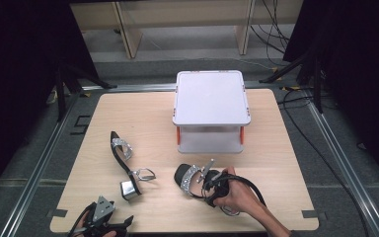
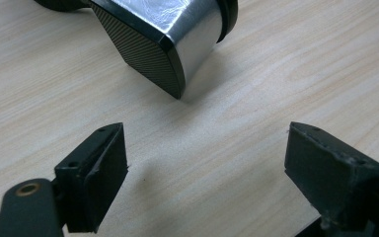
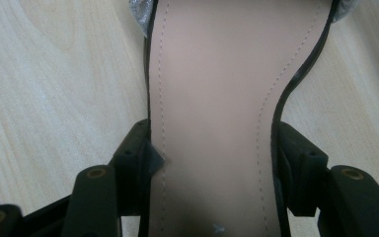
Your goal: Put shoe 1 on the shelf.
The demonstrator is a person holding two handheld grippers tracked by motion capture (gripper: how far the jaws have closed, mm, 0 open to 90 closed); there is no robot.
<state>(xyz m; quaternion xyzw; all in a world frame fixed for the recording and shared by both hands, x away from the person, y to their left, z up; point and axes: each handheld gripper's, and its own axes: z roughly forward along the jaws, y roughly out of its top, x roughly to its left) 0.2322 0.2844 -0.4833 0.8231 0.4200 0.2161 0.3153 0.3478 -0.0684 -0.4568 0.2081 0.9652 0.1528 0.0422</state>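
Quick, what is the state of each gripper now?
Left gripper: open, holding nothing, near the heel of one sandal.
Right gripper: closed on the sole of the other sandal.

sandals: 2 | box: 1 | table: 1

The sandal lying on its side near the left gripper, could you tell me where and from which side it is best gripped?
Probably across the thin sole between the silver toe strap and the block heel. The sandal lies on its side, so the narrow sole edge faces up: coming from above, open jaws could span it. The left gripper sits open just short of the heel, which looks wider and glossy.
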